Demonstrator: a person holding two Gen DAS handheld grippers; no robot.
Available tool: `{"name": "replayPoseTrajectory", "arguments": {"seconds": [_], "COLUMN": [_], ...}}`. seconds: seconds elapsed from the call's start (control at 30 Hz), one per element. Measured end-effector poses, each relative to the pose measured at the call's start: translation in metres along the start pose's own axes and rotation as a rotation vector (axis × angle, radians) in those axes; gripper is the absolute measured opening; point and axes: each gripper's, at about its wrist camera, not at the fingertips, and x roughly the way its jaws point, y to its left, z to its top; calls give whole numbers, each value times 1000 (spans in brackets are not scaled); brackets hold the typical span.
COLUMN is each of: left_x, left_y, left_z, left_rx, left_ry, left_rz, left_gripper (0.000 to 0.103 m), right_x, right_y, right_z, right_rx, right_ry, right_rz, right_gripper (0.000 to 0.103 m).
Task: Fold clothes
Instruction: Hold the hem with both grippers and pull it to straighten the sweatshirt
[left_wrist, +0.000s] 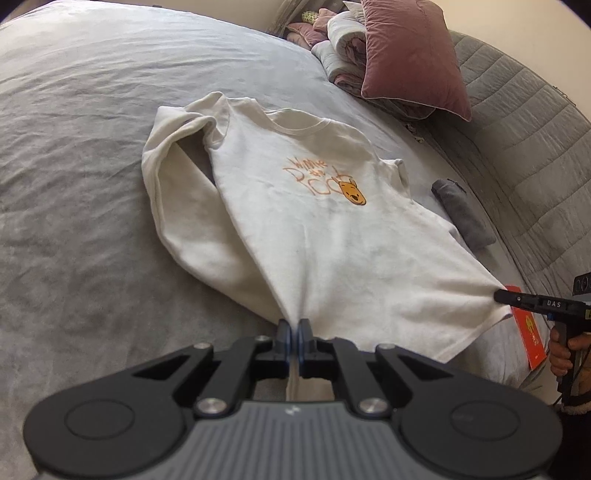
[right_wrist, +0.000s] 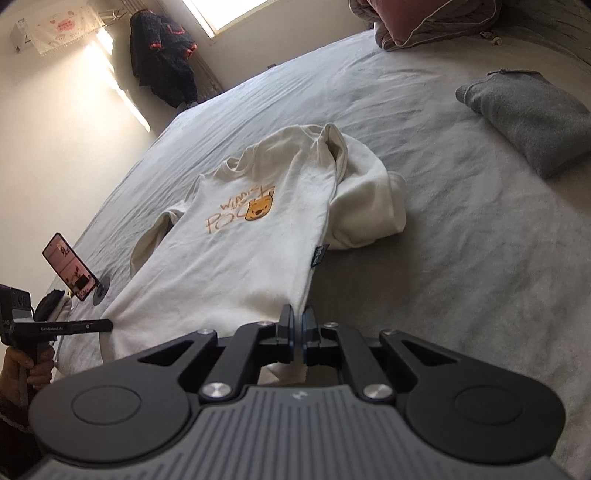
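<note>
Shirt (left_wrist: 314, 229): white, print up, flat on bed (left_wrist: 81, 192); hem nearest the tools, collar far.
Left sleeve: folded alongside the body, left of it.
Left gripper (left_wrist: 294, 325): jaws pressed together, pinching left hem corner.
Right gripper (right_wrist: 298, 314): same, pinching right hem corner; sleeve bunched beyond it.
Axis: long axis runs straight away from both tools, hem stretched between them.
Nearer hand: neither, one corner each.
Next (guess): carry hem towards collar, both hands level.
Risk: uneven pull skews fold.
</note>
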Motion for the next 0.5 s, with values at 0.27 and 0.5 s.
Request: {"name": "replayPoseTrajectory", "arguments": {"seconds": [0.27, 0.5], "left_x": [2, 20], "left_y": [1, -5], "left_z": [-3, -6], "left_rx": [43, 110], "left_ry": [49, 101], "left_rz": [31, 110], "left_gripper": [3, 3], "right_x": [19, 42], "right_y": [-6, -10], "right_z": [-13, -21], "right_rx": [-32, -71], "right_ry": [127, 215], "right_rz": [-37, -105], "right_gripper": [4, 4]}}
